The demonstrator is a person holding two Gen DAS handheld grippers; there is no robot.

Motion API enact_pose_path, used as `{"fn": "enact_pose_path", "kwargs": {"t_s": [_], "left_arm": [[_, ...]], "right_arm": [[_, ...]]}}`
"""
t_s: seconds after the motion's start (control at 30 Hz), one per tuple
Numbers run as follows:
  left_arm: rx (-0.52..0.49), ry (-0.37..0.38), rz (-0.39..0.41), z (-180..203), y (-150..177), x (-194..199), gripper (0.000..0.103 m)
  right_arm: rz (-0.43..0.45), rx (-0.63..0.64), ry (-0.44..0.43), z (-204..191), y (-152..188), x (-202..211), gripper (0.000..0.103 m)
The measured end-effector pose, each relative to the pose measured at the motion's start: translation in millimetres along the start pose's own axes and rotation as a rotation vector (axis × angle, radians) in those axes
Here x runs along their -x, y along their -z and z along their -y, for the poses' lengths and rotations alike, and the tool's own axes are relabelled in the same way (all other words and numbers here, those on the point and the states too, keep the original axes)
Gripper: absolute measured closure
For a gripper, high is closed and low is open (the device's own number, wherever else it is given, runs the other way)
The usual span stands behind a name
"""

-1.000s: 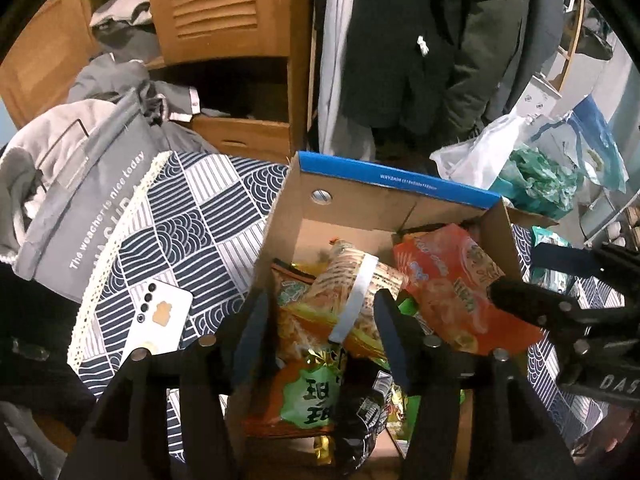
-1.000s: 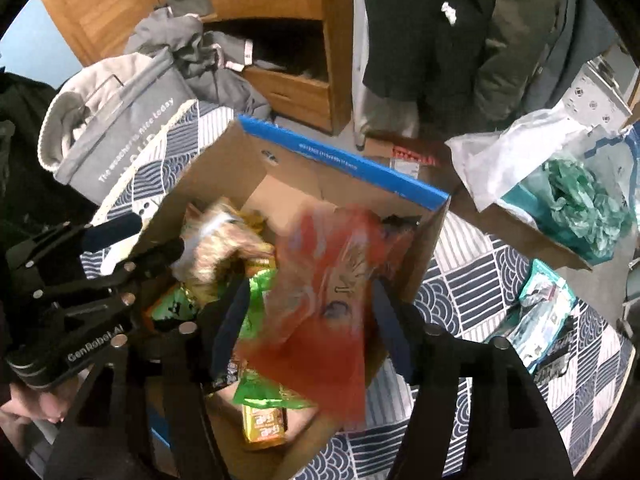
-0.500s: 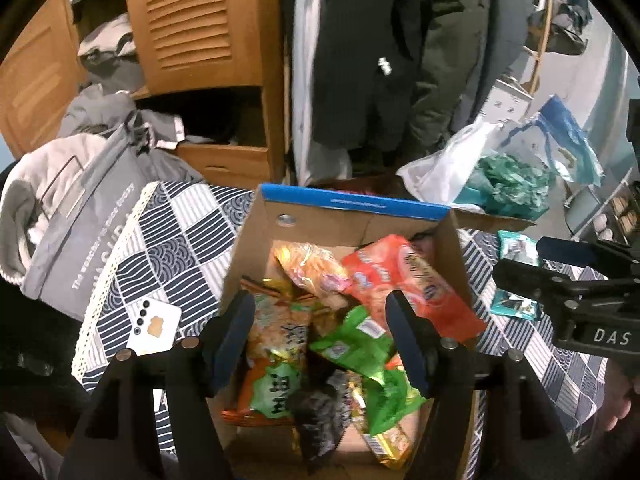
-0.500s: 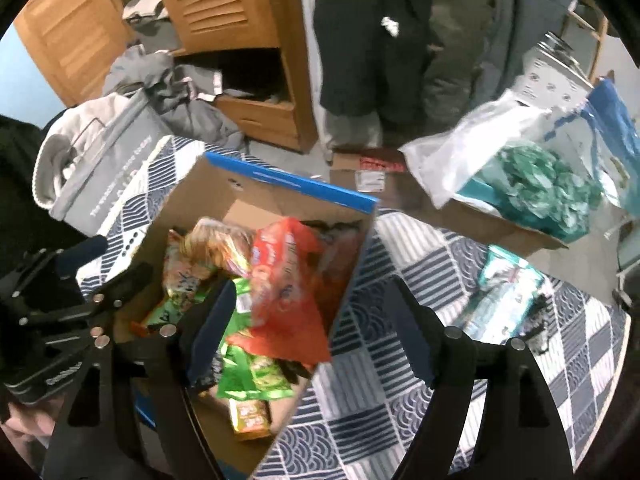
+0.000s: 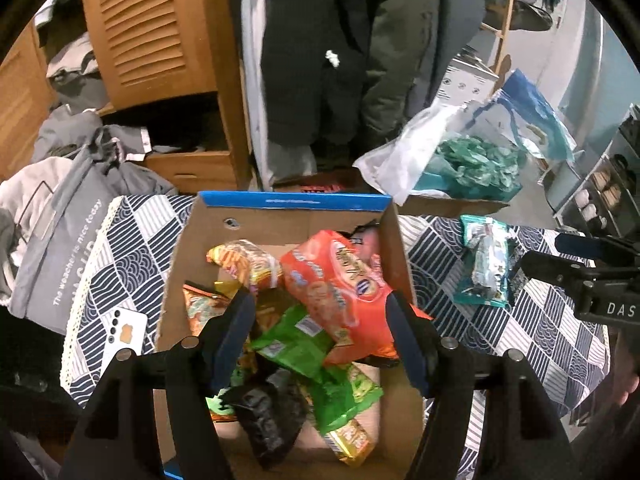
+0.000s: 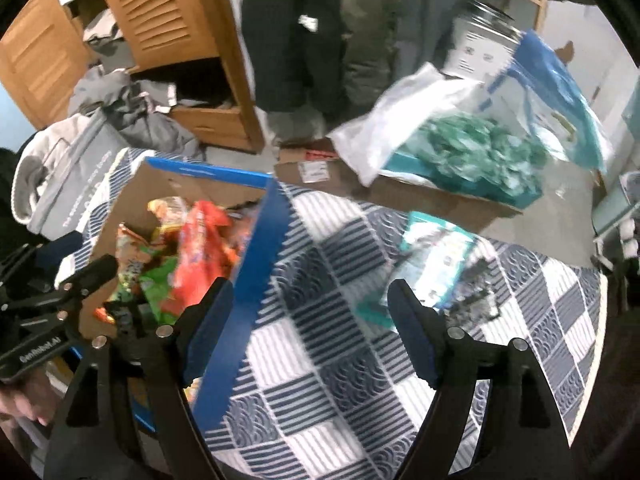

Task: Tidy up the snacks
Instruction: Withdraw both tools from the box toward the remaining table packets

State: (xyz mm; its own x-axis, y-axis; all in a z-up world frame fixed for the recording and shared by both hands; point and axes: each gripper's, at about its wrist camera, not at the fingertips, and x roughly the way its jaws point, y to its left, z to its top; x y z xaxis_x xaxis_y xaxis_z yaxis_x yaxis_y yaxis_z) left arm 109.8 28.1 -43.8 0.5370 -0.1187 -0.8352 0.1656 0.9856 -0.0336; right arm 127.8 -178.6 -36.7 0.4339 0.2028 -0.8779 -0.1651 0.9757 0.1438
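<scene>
An open cardboard box (image 5: 294,202) with a blue rim holds several snack packets: a big orange one (image 5: 340,280), a yellow-orange one (image 5: 244,260), a green one (image 5: 296,340) and a black one (image 5: 272,412). My left gripper (image 5: 319,300) hovers open above them, holding nothing. My right gripper (image 6: 310,286) is over the patterned cloth just right of the box's blue wall (image 6: 256,260); its jaws are opening with nothing between them. A teal snack packet (image 6: 436,256) lies on the cloth ahead of its right finger, also in the left wrist view (image 5: 486,264).
A white phone (image 5: 124,330) lies on the cloth left of the box. A grey bag (image 5: 60,240) and clothes sit at the far left, by a wooden wardrobe (image 5: 160,32). A white plastic bag of green stuff (image 6: 460,148) rests on a brown carton beyond the table.
The left gripper let go of the yellow-orange packet and the right let go of the orange one; both now lie in the box. Both grippers drew back; the right swung rightwards over the cloth.
</scene>
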Motion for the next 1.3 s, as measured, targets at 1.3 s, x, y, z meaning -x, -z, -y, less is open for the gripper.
{"fn": "enact_pose_path", "kwargs": {"t_s": [1.3], "left_arm": [[-0.251,-0.006,-0.066,197.0,-51.9,-94.8,0.026]], "right_arm": [[-0.179,-0.579,0.051,220.0,45.2,-75.1,0.022]]}}
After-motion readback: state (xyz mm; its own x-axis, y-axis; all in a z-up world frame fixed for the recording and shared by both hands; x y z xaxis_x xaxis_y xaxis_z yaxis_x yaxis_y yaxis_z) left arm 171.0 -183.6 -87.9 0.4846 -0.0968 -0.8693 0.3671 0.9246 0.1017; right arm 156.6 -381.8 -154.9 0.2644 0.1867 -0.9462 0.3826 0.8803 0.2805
